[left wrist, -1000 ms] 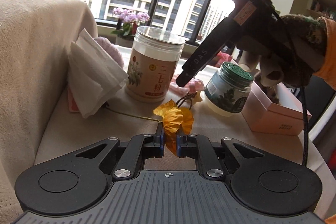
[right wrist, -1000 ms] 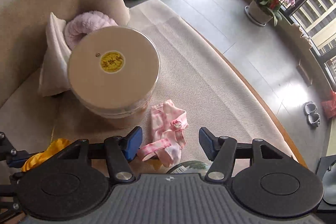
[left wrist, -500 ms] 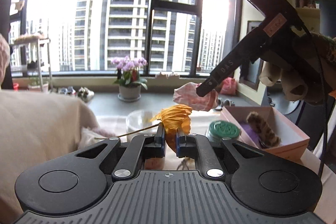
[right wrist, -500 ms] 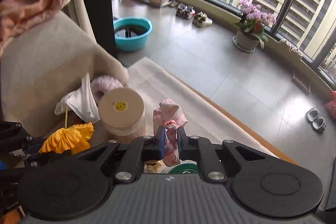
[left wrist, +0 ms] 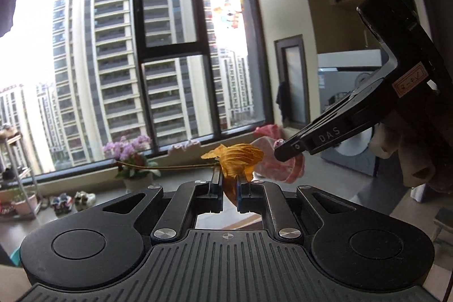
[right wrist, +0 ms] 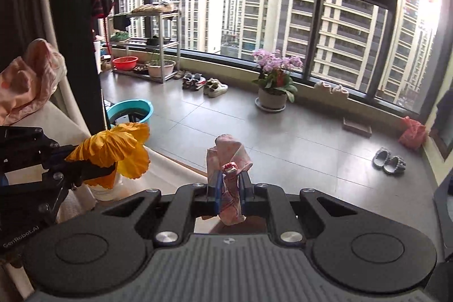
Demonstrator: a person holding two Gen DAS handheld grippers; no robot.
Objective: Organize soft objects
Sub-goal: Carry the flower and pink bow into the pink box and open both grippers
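Observation:
My left gripper (left wrist: pixel 229 186) is shut on a yellow fabric flower (left wrist: pixel 239 160) with a long thin stem pointing left, held high in the air. The flower also shows in the right wrist view (right wrist: pixel 113 150), with the left gripper (right wrist: pixel 56 160) at the left edge. My right gripper (right wrist: pixel 228 188) is shut on a pink checked sock (right wrist: pixel 228 160), also lifted high. In the left wrist view the right gripper (left wrist: pixel 286 153) comes in from the right, with the pink sock (left wrist: pixel 277 169) just behind the flower.
The cloth-covered table edge (right wrist: pixel 170 160) and a white jar (right wrist: pixel 104 188) lie below the left gripper. A beige sofa (right wrist: pixel 42 120) with pink cloth (right wrist: pixel 28 81) is at left. A potted orchid (right wrist: pixel 276 81), shoes and a teal basin (right wrist: pixel 130 111) stand on the floor.
Both grippers have risen well above the table with their loads and tilted up toward the window. The jars and pink box have dropped out of the left wrist view.

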